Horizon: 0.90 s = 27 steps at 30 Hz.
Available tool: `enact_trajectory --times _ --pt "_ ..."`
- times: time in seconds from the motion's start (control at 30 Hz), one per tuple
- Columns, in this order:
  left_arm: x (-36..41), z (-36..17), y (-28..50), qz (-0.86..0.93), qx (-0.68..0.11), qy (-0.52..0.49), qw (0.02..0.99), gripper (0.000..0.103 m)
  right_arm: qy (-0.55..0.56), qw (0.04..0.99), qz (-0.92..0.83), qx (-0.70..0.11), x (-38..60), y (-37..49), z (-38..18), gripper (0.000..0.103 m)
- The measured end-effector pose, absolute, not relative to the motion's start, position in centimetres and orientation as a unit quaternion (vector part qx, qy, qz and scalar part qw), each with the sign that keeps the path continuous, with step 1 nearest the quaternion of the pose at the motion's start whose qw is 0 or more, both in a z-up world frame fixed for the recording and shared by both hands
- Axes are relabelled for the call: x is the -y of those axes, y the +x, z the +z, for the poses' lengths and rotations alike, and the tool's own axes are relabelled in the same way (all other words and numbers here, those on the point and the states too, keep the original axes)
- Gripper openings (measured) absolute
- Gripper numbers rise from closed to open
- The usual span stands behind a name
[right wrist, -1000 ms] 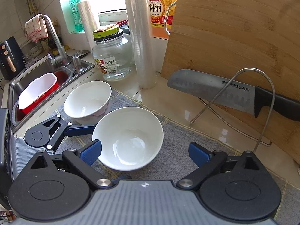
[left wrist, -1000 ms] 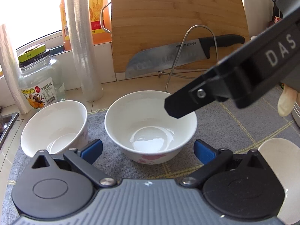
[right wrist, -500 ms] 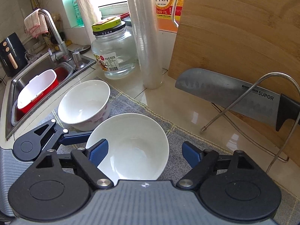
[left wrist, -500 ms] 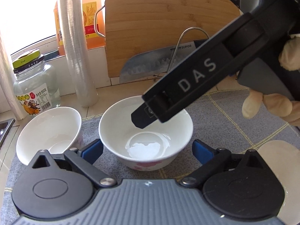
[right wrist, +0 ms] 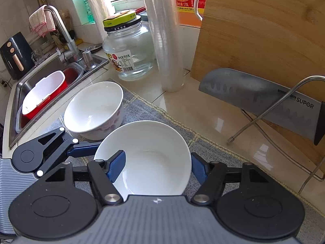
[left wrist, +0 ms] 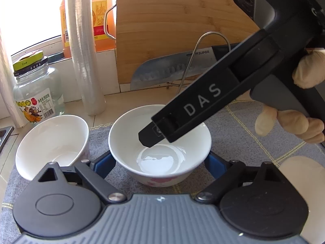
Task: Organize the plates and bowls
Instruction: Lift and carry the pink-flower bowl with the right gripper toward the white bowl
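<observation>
The desk (right wrist: 182,109) carries a grey mat (left wrist: 243,126), and the task's things sit on it. The bowl (left wrist: 126,134) is in the middle of the mat. A second bowl (left wrist: 50,140) stands just to its left, on the sink side; whether the two touch I cannot tell. Both are white, upright and empty, though the bowl's bottom shines as if wet. A white rounded piece at the mat's right edge is cut off too much to name.

Both hands are at the same bowl. The right gripper (right wrist: 156,168) comes down steeply from above and has closed as far as it goes. Its left finger is inside the bowl and its right finger lies against the outer right wall. I take this as a hold on the bowl.

The left gripper (left wrist: 158,164) approaches low from the near side and its jaws are closing. The bowl is between its fingers (left wrist: 105,166), one just beside each flank; I cannot make out contact.

The coming move likely turns on the second bowl lying to the left, on the left gripper's side, mouth up and ready to nest.

Behind the mat stands a lidded glass jar (right wrist: 130,50).
</observation>
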State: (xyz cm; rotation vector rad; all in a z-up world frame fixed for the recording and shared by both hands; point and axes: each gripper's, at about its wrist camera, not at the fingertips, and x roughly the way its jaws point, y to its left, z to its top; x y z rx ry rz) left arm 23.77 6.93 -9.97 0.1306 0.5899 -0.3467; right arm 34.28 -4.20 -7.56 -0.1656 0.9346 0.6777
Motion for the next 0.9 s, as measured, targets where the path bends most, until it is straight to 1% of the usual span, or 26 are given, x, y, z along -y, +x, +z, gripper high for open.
enact_trajectory --times 0.23,0.37,0.9 --pt "-7.01 -10.02 23.61 -0.173 -0.287 0.064 0.94 0.093 -0.075 0.829 0.324 -0.45 4.21 34.58 -7.54 0.074" --pt "-6.98 -10.0 23.52 -0.172 -0.287 0.066 0.94 0.093 -0.055 0.823 0.327 -0.46 4.58 34.94 -7.37 0.074" --pt "-6.74 -10.1 23.31 -0.175 -0.284 0.075 0.94 0.093 -0.05 0.826 0.32 -0.461 4.57 34.66 -7.31 0.074"
